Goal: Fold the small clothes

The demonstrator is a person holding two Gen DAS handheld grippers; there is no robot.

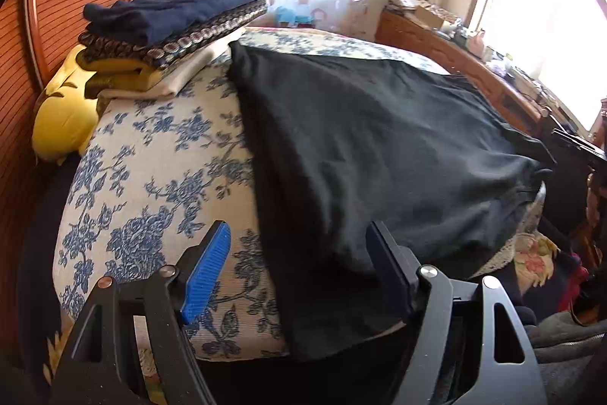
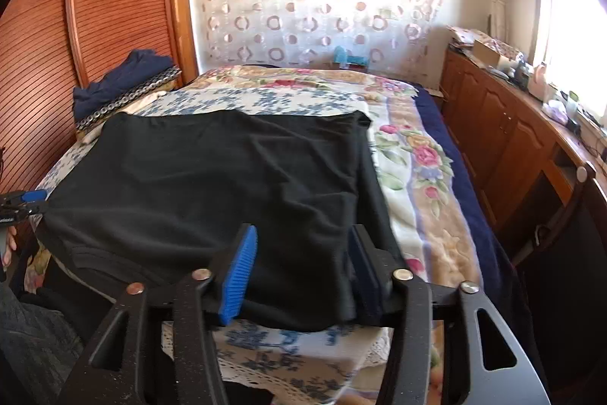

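A black garment [image 1: 379, 154] lies spread flat on a blue-flowered cushion [image 1: 151, 177] on the bed; it also shows in the right wrist view [image 2: 227, 177]. My left gripper [image 1: 299, 245] is open, with its blue-padded fingers [image 1: 206, 272] astride the garment's near left edge. My right gripper [image 2: 303, 253] is open over the garment's near right corner, with cloth lying between the jaws. The left gripper also shows at the far left of the right wrist view [image 2: 26, 202], at the garment's left corner.
A stack of folded clothes [image 1: 170, 21] sits at the cushion's far left, beside a yellow plush toy [image 1: 64, 116]. A slatted wooden wardrobe [image 2: 95, 25] stands on the left. A flowered blanket [image 2: 417, 158] covers the bed. A cluttered wooden cabinet [image 2: 512, 124] runs along the right under the window.
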